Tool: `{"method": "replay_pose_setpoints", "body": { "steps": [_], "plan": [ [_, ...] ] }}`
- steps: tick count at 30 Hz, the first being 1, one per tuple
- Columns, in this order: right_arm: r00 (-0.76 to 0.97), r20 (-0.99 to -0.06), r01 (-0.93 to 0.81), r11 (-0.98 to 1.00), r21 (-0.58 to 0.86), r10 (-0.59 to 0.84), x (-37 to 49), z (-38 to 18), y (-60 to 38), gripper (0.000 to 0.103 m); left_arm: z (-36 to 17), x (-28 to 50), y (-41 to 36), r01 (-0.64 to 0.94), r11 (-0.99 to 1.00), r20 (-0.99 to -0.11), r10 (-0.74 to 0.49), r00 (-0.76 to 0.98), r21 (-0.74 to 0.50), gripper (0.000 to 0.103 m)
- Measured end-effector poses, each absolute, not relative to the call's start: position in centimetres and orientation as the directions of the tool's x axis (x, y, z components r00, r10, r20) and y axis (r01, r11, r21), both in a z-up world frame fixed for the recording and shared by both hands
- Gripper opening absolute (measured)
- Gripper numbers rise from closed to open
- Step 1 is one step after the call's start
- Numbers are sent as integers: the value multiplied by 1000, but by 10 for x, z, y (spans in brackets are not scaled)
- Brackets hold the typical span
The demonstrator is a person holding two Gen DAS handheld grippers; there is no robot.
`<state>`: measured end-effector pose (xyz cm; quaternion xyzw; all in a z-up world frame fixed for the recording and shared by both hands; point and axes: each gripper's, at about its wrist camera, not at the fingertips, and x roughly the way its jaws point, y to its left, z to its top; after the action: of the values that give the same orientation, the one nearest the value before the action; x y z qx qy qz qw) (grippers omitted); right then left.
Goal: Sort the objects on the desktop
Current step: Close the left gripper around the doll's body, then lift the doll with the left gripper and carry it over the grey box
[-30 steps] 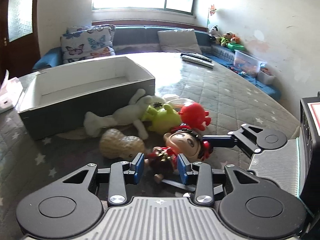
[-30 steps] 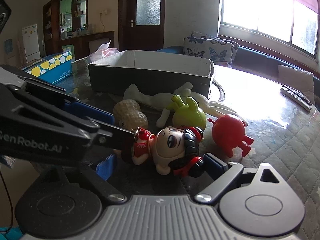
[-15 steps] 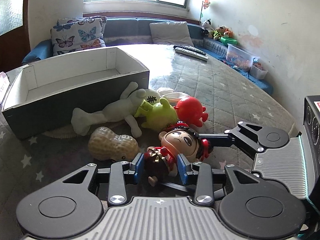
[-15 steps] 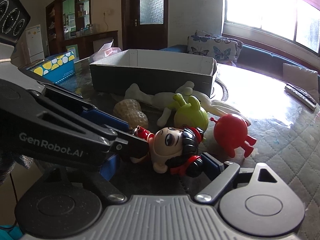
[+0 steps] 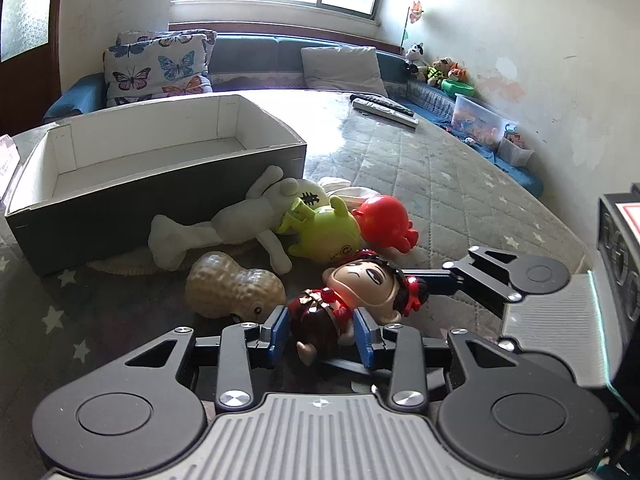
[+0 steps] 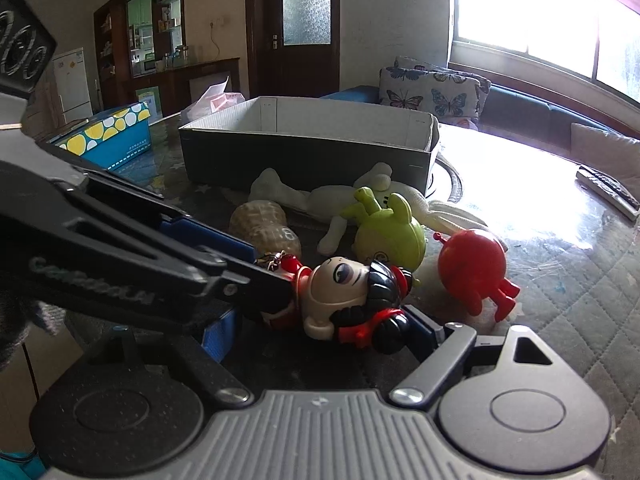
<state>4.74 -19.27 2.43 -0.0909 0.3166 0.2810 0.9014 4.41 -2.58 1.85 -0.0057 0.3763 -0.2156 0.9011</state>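
Note:
A big-headed doll in red [image 5: 352,292] is held by its body between the blue pads of my left gripper [image 5: 320,330], lifted slightly off the table. It also shows in the right wrist view [image 6: 340,292]. My right gripper [image 6: 320,332] is open wide around the doll's head, one pad by its hair buns. An open grey box [image 5: 160,184] stands behind, empty inside. In front of the box lie a white plush rabbit [image 5: 224,228], a green toy [image 5: 324,232], a red toy [image 5: 384,220] and a peanut toy [image 5: 232,288].
Remote controls [image 5: 384,108] lie far across the quilted table cover. A blue dotted box [image 6: 108,132] and a tissue pack [image 6: 220,102] stand left of the grey box. A sofa with cushions runs behind the table.
My left gripper has closed on the doll's body and raised it a little. The view has risen, showing more of the box's inside. The right gripper stays around the head.

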Motion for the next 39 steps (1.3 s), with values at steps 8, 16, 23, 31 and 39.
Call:
{"method": "replay_pose_setpoints", "body": {
  "steps": [8,16,23,31,39],
  "plan": [
    [643,-623,-567,824,3,445,47,24,-192,87,13,45,-28,347,918,-705,-377,601,-194,40],
    [651,-622,-568,823,-17,436,45,25,-191,85,7,53,-27,317,913,-712,-400,577,-255,37],
    [665,-601,-574,819,-31,443,38,38,-192,83,19,43,-27,333,912,-689,-400,604,-238,36],
    [695,-556,-581,812,-59,456,43,62,-189,77,44,48,-20,330,918,-636,-393,664,-222,36],
    [713,-515,-598,796,-95,475,71,86,-179,76,66,73,-10,309,925,-593,-378,711,-220,36]
  ]
}}
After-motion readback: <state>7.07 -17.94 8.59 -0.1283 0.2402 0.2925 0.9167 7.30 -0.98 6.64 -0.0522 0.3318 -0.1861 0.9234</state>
